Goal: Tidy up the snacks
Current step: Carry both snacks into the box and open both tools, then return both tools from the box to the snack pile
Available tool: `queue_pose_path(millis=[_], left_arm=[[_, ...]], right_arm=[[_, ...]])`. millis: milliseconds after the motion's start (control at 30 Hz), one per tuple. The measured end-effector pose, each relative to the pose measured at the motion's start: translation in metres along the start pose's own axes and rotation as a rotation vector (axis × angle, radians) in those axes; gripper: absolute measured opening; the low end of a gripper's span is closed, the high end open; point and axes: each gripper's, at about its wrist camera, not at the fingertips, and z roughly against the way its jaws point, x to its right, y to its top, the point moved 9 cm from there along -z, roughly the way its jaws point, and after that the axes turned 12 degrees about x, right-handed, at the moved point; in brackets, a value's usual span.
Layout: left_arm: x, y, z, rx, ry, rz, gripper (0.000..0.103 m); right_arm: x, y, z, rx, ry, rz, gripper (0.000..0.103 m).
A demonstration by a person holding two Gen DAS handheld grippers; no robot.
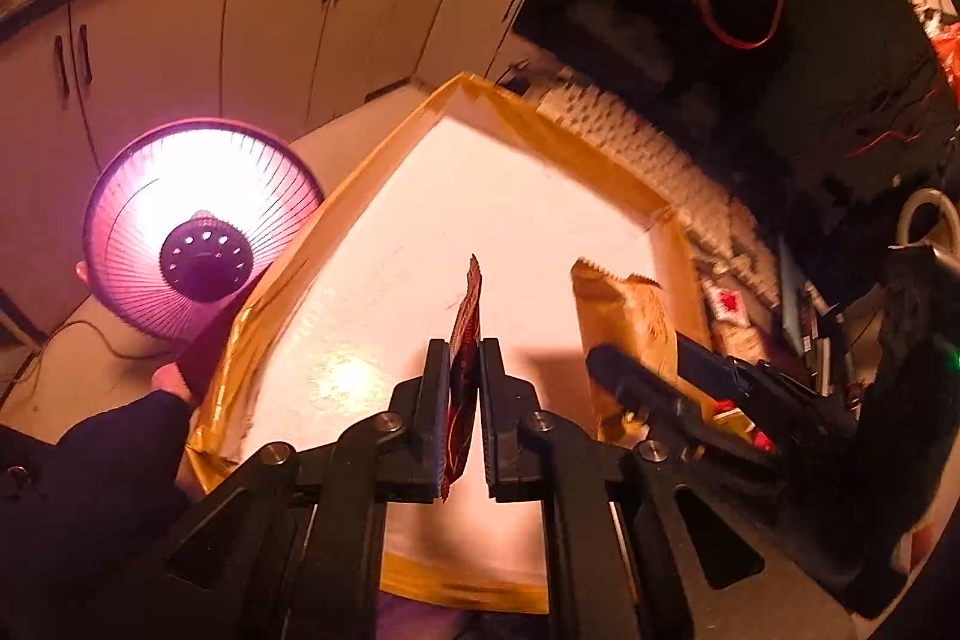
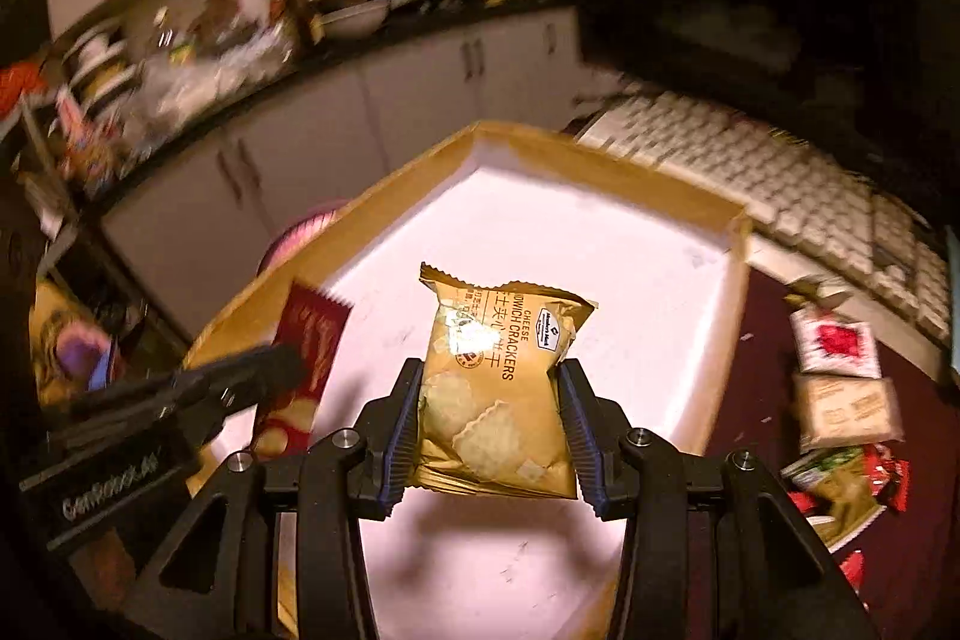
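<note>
My left gripper (image 1: 464, 349) is shut on a thin red snack packet (image 1: 467, 316), held edge-on above the white floor of a shallow box (image 1: 372, 172) with tan taped walls. In the right wrist view the same red packet (image 2: 306, 358) shows its face at the left, clamped by the left gripper (image 2: 282, 361). My right gripper (image 2: 492, 370) is shut on a golden cheese sandwich crackers packet (image 2: 498, 388), over the middle of the box (image 2: 600, 244). From the left wrist view, that golden packet (image 1: 624, 316) and the right gripper (image 1: 645, 358) hang at the right.
A glowing pink round heater (image 1: 198, 226) stands left of the box. A white keyboard (image 2: 780, 184) lies behind it. Several loose snack packets (image 2: 840, 388) lie on the dark red cloth at the right. Kitchen cabinets (image 1: 270, 22) and a cluttered counter run along the back.
</note>
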Motion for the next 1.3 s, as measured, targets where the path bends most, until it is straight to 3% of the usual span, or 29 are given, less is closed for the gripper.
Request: queue_pose_path(millis=[167,333,533,700,800,967,1300], left_arm=[[-0.008,-0.009,-0.011,-0.057,-0.015,0.019,0.007],[-0.007,-0.014,-0.015,-0.077,0.016,-0.01,0.007],[-0.002,-0.011,-0.005,-0.043,0.049,-0.052,0.019],[0.009,0.005,0.021,0.101,0.094,-0.102,0.065],[0.019,0.01,0.034,0.161,0.109,-0.135,0.066],[0.044,0.012,0.05,0.211,0.053,-0.14,0.066],[0.121,-0.016,0.068,0.195,-0.053,-0.278,0.066]], right_arm=[[-0.012,-0.018,-0.016,-0.078,-0.042,0.113,0.045],[-0.009,-0.024,-0.017,-0.112,-0.072,0.126,0.046],[-0.003,-0.019,-0.008,-0.08,-0.075,0.088,0.063],[0.015,-0.008,0.025,0.01,-0.047,-0.017,0.073],[0.034,-0.006,0.053,0.059,-0.03,-0.104,0.074],[0.07,-0.014,0.101,0.136,-0.01,-0.197,0.075],[0.154,-0.056,0.144,0.151,-0.035,-0.446,0.077]])
